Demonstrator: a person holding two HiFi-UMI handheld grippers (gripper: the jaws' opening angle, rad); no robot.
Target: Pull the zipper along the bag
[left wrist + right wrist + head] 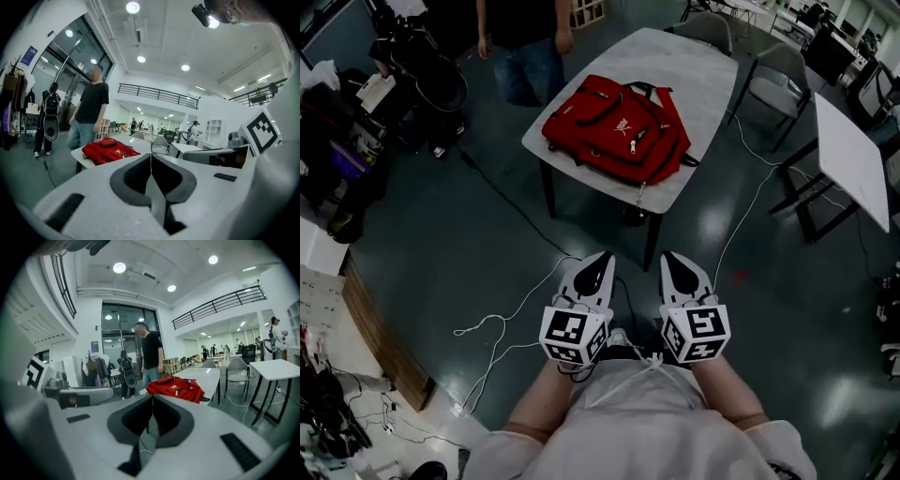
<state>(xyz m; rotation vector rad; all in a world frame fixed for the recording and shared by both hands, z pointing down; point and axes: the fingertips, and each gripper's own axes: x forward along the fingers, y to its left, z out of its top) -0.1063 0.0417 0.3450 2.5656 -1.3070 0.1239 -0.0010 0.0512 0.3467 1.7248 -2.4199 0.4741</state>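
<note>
A red backpack [619, 127] lies flat on a white table [703, 66] some way ahead of me, with pale zipper pulls on its front. It also shows small in the left gripper view [110, 149] and the right gripper view [176, 387]. My left gripper [602, 255] and right gripper [670, 255] hang side by side close to my body, over the floor and well short of the table. In both gripper views the jaws meet at the tips, left gripper [151, 154] and right gripper [152, 397], with nothing between them.
A person [525, 37] stands at the table's far side. Grey chairs [778, 75] and a second white table [853, 159] are to the right. White cables [502, 328] trail over the dark floor. Bags and gear [337, 141] crowd the left.
</note>
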